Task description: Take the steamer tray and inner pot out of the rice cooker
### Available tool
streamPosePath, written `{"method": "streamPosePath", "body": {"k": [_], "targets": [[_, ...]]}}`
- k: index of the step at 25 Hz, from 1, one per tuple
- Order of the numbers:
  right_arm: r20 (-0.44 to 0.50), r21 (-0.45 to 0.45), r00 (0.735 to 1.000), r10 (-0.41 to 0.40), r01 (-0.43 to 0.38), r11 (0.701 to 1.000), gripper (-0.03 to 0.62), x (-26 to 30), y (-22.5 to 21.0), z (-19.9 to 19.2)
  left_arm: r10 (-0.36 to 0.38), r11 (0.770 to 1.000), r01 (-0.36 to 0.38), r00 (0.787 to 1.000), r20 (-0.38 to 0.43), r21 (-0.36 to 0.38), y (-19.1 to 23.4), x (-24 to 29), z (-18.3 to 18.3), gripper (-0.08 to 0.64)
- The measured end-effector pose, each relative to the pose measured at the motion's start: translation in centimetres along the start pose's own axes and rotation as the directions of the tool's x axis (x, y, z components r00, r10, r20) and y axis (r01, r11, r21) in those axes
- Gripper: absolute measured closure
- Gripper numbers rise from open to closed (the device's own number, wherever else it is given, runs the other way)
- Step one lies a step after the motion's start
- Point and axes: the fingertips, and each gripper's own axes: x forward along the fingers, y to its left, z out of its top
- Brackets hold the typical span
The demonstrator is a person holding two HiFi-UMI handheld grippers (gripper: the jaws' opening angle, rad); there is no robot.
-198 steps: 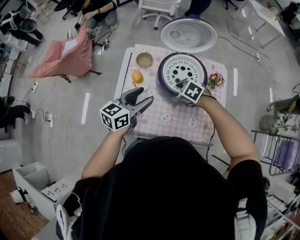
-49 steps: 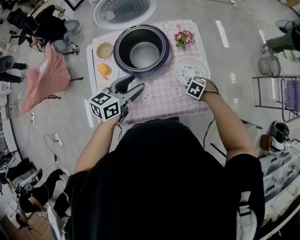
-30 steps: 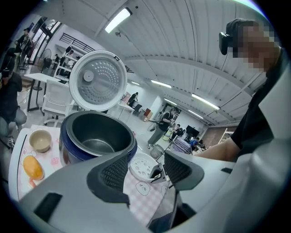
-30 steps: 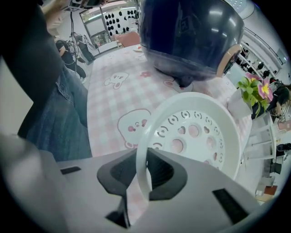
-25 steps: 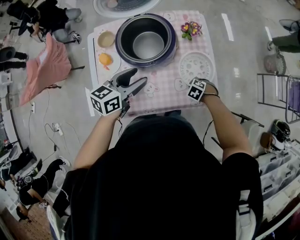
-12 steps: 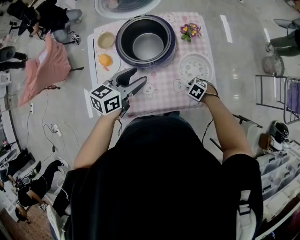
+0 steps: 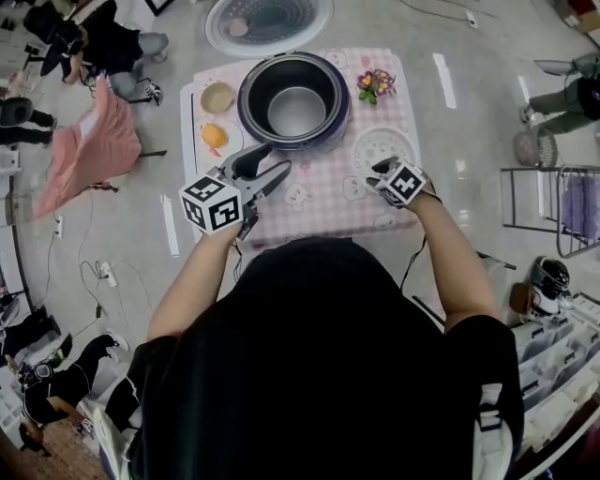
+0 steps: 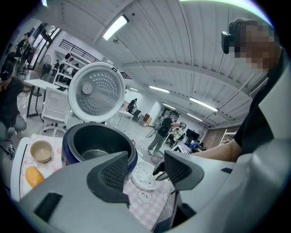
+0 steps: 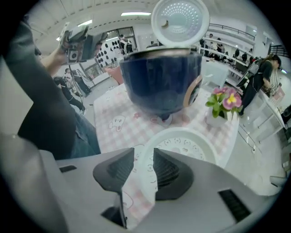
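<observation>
The dark blue rice cooker [image 7: 293, 98] stands on the pink checked table with its lid [image 7: 269, 23] tipped back. The metal inner pot [image 7: 296, 111] sits inside it. Right of the cooker, the white steamer tray [image 7: 382, 147] lies flat on the cloth. My right gripper [image 7: 378, 171] hovers over the tray's near rim, its jaws opening. In the right gripper view the tray [image 9: 191, 143] shows through the gap of the right gripper [image 9: 143, 157], untouched by the pads. My left gripper [image 7: 267, 169] is open and empty, held in front of the cooker [image 8: 97, 143].
Left of the cooker are a small bowl [image 7: 217, 97] and an orange food item [image 7: 214, 136] on a white plate. A flower pot [image 7: 374, 82] stands at the table's far right corner. People and a pink-draped chair [image 7: 94, 141] are on the floor to the left.
The steamer tray, earlier inside the cooker, now lies on the table. Over the last second my right gripper rose off the tray's rim and its jaws widened. The left gripper barely moved.
</observation>
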Motion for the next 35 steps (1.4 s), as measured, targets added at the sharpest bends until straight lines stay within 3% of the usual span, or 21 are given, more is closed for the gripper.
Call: {"method": "streamPosePath", "body": {"k": [4,9,16,25,30,35], "targets": [[0.138,0.027,0.990,-0.015,0.012,1.000,0.433,-4.4,-1.1,4.6,0.010,1.000,-0.010,1.000,0.022,0.008,0.2,-0.8,0.9,0.290],[0.324,0.067,0.945,-0.033,0.012,0.998,0.425,-10.1,-1.6,11.1,0.017,0.999,-0.019,0.999,0.047,0.026,0.6,-1.8,2.2,0.290],[0.552,0.115,0.834,-0.003,-0.072,0.991,0.411,-16.0,-1.0,17.8,0.041,0.998,-0.045,0.996,0.080,0.053,1.4,-3.0,4.3,0.290],[0.687,0.203,0.720,-0.095,-0.065,0.977,0.400,-19.7,-3.1,20.2,0.111,0.992,-0.116,0.990,0.086,0.055,4.4,-4.3,4.4,0.290],[0.704,0.233,0.702,-0.110,-0.082,0.969,0.391,-20.3,-3.8,20.9,0.134,0.989,-0.138,0.987,0.087,0.048,5.4,-4.8,5.0,0.290],[0.682,0.259,0.721,-0.121,-0.083,0.962,0.391,-18.0,-4.9,21.3,0.149,0.988,-0.151,0.986,0.074,0.026,6.9,-4.2,5.0,0.291]]}}
